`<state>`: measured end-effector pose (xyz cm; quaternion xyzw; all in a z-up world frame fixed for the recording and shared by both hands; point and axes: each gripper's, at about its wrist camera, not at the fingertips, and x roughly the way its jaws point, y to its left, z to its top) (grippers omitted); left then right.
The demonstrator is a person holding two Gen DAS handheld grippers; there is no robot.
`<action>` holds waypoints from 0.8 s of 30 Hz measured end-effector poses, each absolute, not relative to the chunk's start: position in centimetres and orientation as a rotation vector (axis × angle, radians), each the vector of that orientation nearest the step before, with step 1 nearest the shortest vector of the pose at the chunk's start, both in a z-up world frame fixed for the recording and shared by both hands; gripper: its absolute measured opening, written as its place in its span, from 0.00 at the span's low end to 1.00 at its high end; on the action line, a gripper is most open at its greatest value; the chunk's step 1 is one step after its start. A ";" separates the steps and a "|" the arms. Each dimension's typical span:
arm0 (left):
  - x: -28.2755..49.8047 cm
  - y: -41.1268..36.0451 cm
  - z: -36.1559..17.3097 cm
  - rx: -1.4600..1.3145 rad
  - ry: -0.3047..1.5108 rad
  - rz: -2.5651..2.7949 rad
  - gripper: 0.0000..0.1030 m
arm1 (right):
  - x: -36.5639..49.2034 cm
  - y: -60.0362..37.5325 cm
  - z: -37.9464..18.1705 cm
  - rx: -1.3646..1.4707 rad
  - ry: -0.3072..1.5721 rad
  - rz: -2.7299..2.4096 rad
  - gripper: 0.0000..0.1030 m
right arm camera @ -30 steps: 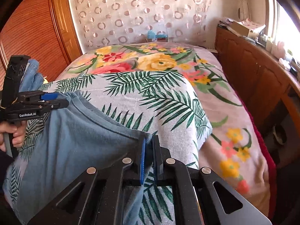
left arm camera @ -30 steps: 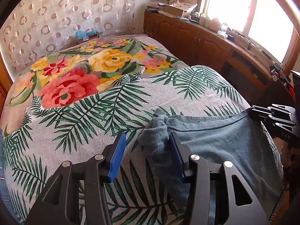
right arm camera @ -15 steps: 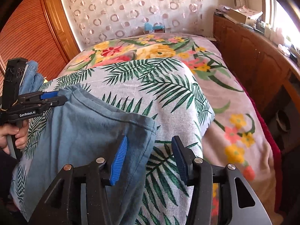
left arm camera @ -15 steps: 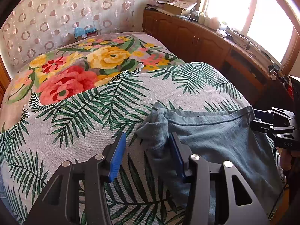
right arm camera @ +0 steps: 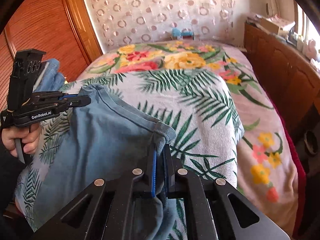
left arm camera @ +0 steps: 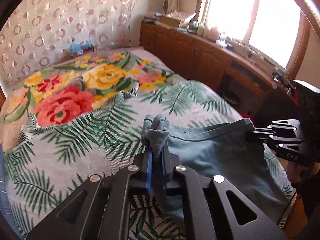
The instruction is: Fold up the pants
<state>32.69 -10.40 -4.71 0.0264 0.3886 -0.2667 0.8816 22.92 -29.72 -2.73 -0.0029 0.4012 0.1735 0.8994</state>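
Blue-grey pants point(left arm camera: 210, 152) are lying near me on the bed point(left arm camera: 84, 140), still unfolded. I am pinching a bunched corner in my left gripper point(left arm camera: 157, 160) and the opposite corner in my right gripper point(right arm camera: 160, 160), both jaws clamped; every fold is remaining.

Left tongs point(left arm camera: 156, 160) and right tongs point(right arm camera: 160, 156) both clamped, angled downward, side by side.

A bed point(left arm camera: 60, 160) carries a palm-leaf spread point(right arm camera: 200, 120) over a floral blanket point(left arm camera: 66, 104). Beyond the bed hangs a ring-patterned curtain point(left arm camera: 60, 20); wooden cabinets point(left arm camera: 190, 54) run beside it, under a window point(left arm camera: 276, 20).
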 end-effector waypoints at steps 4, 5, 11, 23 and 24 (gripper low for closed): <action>30.1 -9.3 -1.4 0.029 0.727 -0.551 0.08 | 20.6 -29.4 -0.1 -0.018 0.732 0.351 0.05; 29.4 -8.9 -0.4 0.028 0.703 -0.553 0.08 | 20.0 -29.3 0.7 -0.021 0.706 0.349 0.05; 25.0 -6.7 5.0 0.019 0.571 -0.535 0.08 | 15.5 -28.6 5.0 -0.025 0.570 0.356 0.05; 18.1 -2.0 11.5 0.043 0.376 -0.465 0.08 | 8.0 -26.2 11.0 -0.059 0.385 0.396 0.05; 17.6 -1.5 11.9 0.043 0.364 -0.457 0.08 | 7.5 -25.9 11.3 -0.064 0.374 0.400 0.05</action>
